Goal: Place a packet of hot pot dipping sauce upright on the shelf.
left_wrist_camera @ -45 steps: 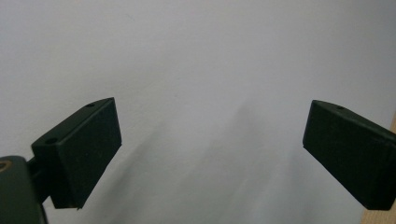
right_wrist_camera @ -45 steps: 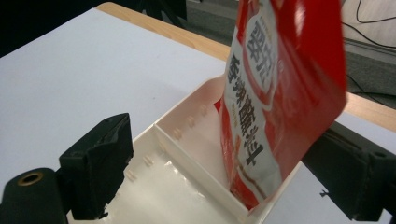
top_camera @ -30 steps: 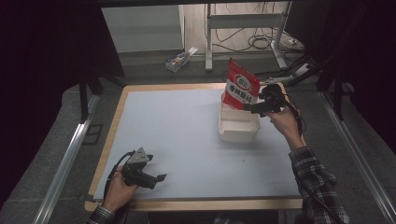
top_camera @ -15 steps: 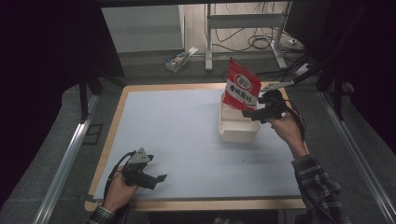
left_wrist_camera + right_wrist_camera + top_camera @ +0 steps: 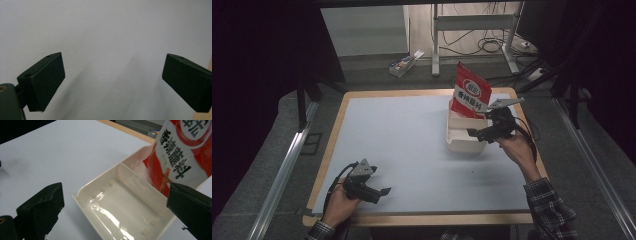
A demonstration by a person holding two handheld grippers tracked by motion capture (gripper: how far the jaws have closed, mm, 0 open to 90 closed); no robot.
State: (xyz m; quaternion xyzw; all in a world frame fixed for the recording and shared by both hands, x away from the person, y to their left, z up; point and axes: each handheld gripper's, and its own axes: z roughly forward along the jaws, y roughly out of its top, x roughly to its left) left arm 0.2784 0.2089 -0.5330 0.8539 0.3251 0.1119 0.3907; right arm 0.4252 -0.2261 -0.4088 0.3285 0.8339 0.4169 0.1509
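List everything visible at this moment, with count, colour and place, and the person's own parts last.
Snack bag: one, red and white, upright in the far compartment of the tray.
Divided tray: one, cream, right side of the mat; near compartment empty.
Mat: one, pale grey, covering the table.
Table: one, wooden edge showing.
Small box: one, whitish, on the floor beyond the table.
Left claw: one, black, open, near left corner of the mat.
Right claw: one, black, open, over the tray, holding nothing.
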